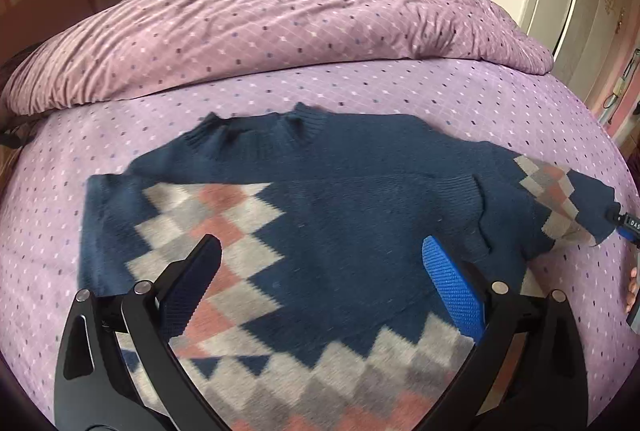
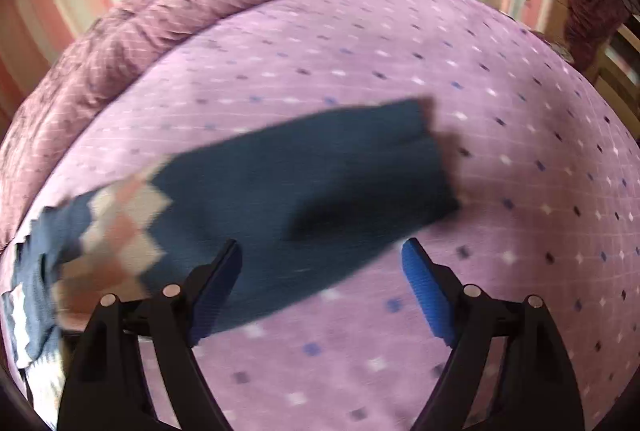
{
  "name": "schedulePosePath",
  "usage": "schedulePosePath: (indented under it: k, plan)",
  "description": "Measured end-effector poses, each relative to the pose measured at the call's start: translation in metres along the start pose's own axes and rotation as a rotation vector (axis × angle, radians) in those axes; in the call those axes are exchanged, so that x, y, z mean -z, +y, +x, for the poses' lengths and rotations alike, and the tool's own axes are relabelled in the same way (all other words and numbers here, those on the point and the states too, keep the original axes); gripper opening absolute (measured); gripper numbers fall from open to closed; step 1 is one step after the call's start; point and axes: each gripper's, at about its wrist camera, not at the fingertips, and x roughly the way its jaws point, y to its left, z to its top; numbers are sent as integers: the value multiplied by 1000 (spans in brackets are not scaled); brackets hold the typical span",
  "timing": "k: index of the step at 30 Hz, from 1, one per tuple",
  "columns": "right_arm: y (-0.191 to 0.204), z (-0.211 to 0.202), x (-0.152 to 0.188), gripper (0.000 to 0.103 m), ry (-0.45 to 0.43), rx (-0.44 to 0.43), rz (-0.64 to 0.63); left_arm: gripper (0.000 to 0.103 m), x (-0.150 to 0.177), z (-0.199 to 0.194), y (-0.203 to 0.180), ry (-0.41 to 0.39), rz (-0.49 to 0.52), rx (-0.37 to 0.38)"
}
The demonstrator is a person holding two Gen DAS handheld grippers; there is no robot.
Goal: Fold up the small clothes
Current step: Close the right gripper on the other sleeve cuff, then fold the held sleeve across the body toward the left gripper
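Beneath both spread, empty jaws: navy knitted sweater with grey-pink diamond pattern [image 1: 340,199], soft, limp, light; pinch sleeve cuff [image 2: 432,155].

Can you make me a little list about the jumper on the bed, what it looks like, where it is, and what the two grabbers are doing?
garment: navy sweater with grey, pink and white diamond pattern
where: lying on the purple dotted bedsheet
collar: ribbed neck, at the far edge
sleeve: one sleeve stretched out to the side, cuff flat on the sheet
behind: crumpled duvet at the far end of the bed
left gripper: open, over the sweater's body, holding nothing
right gripper: open, over the sleeve, holding nothing
folding: not started
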Motion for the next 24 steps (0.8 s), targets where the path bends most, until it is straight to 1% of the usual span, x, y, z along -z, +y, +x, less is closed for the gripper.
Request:
schedulePosePath:
  k: [3, 5, 7, 10, 11, 12, 13, 14, 15, 16, 17, 18, 20, 22, 24]
  plan:
    - [-20, 10, -2, 81, 11, -7, 61, 100, -5, 0, -12, -9, 19, 6]
    - [-25, 13, -5, 77, 11, 6, 79, 100, -9, 1, -21, -7, 56, -6]
    - [-31, 15, -8, 77, 0, -16, 126, 100, -10, -1, -27, -5, 84, -19]
    - [-34, 24, -12, 76, 21, -11, 158, 100, -11, -5, -33, -11, 123, -29]
    - [-34, 25, -14, 73, 22, -8, 175, 100, -10, -8, -34, -14, 134, -33]
    - [-34, 25, -16, 50, 15, -6, 175, 100, -10, -10, -34, -17, 139, -36]
    - [-32, 25, -18, 40, 9, -3, 161, 100, -10, -11, -34, -17, 141, -38]
    - [-30, 25, -20, 33, 9, 7, 151, 100, -9, -13, -33, -16, 141, -41]
    - [-27, 24, -21, 23, 4, 16, 144, 100, -8, -15, -31, -14, 140, -43]
    - [-24, 22, -23, 22, -3, 27, 133, 100, -7, -15, -30, -12, 139, -46]
    - [-20, 19, -24, 16, -15, 36, 122, 100, -6, -16, -28, -10, 140, -52]
    - [-16, 11, -24, 14, -41, 39, 108, 100, -5, -18, -24, -10, 143, -64]
    - [-2, -7, -22, 14, -92, 40, 64, 100, -5, -21, -18, -13, 145, -78]
    - [21, -28, -21, 13, -138, 22, 7, 100, -5, -24, -8, -14, 141, -91]
    - [47, -50, -19, 13, -176, -20, -26, 100, -6, -28, 4, -18, 135, -101]
